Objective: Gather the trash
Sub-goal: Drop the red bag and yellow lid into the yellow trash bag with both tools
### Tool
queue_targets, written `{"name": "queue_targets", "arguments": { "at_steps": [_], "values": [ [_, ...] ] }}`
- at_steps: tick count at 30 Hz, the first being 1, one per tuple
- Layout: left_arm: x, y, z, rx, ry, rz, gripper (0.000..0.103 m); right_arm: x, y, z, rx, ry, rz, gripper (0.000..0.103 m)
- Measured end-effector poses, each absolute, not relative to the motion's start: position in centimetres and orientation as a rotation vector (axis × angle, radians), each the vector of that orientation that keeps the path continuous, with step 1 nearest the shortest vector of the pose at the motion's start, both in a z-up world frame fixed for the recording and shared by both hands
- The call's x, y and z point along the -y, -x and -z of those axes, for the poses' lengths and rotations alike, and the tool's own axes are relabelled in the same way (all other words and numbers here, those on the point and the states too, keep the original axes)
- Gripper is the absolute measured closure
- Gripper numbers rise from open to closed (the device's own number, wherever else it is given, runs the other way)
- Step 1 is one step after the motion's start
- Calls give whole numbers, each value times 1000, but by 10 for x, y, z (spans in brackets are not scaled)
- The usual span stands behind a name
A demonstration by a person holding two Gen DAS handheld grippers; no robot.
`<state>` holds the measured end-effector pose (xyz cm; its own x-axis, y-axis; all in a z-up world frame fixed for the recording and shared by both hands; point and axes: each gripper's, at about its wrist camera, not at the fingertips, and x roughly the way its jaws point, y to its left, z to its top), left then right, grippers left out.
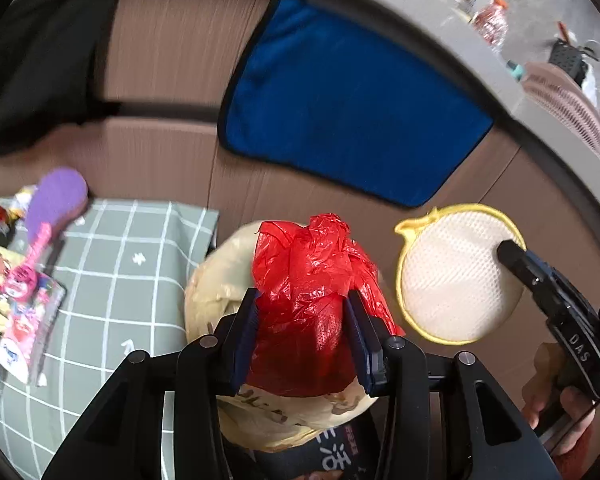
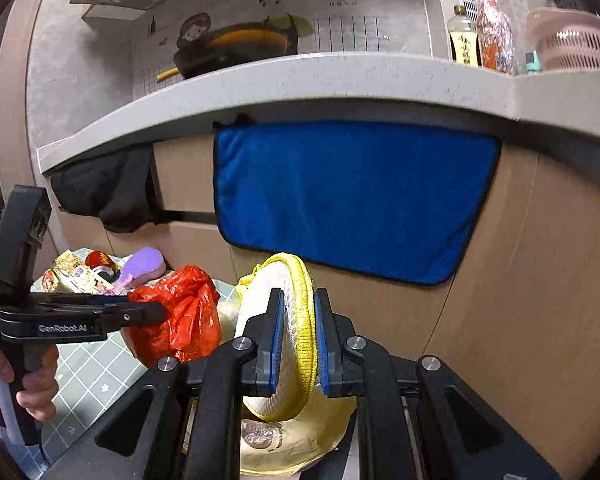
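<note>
Off to the left, a grey-green tablecloth [image 1: 112, 280] with a white grid carries a heap of glossy snack wrappers [image 1: 16, 312] and a purple oval brush [image 1: 58, 200] with a pink handle. Next along, the left gripper [image 1: 300, 312] is clenched on a crumpled red plastic bag [image 1: 304, 280], its ribbed blue pads [image 1: 246, 336] pressing into the thin, crinkly film from both sides. The bag sits over a pale yellow plastic bag [image 1: 216, 280] (soft, wrinkled, printed with brown marks) that bulges beneath it.

Just to the right, the right gripper [image 2: 298, 340] grips a round mesh pad [image 2: 288, 320] by its edge, pinching the thick yellow knitted rim between blue pads [image 2: 278, 344]; the white netted face looks flat and disc-like from the left wrist view. It is held above the same yellow bag.

Behind everything, a plush blue towel [image 2: 348, 196] with dark piping hangs against the tan wood-grain cabinet front [image 2: 540, 260], below a speckled grey countertop [image 2: 300, 76].
</note>
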<state>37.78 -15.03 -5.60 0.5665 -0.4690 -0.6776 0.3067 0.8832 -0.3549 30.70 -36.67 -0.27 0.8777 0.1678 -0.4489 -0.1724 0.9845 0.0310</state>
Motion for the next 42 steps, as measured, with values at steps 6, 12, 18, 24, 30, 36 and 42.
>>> {"name": "queue_targets", "arguments": {
  "at_steps": [6,12,18,24,30,36,42],
  "values": [
    [159,-403,100,-962,193,446,61,365,-327,22,-520,1,-176,90],
    [171,-417,118,-960,165,489,62,358,-348,39,-567,-11,-196,90],
    [162,-428,117,-932,251,578,58,348,-369,55,-608,1,-195,90],
    [121,-428,89,-866,357,504,54,331,-384,83,-683,11,-222,90],
    [94,-403,73,-847,347,464,53,318,-397,117,-789,-6,-233,90],
    [77,-382,64,-819,325,457,53,315,-394,116,-804,-30,-226,71],
    [57,-367,50,-776,366,450,53,317,-376,75,-707,-25,-195,64]
  ]
}}
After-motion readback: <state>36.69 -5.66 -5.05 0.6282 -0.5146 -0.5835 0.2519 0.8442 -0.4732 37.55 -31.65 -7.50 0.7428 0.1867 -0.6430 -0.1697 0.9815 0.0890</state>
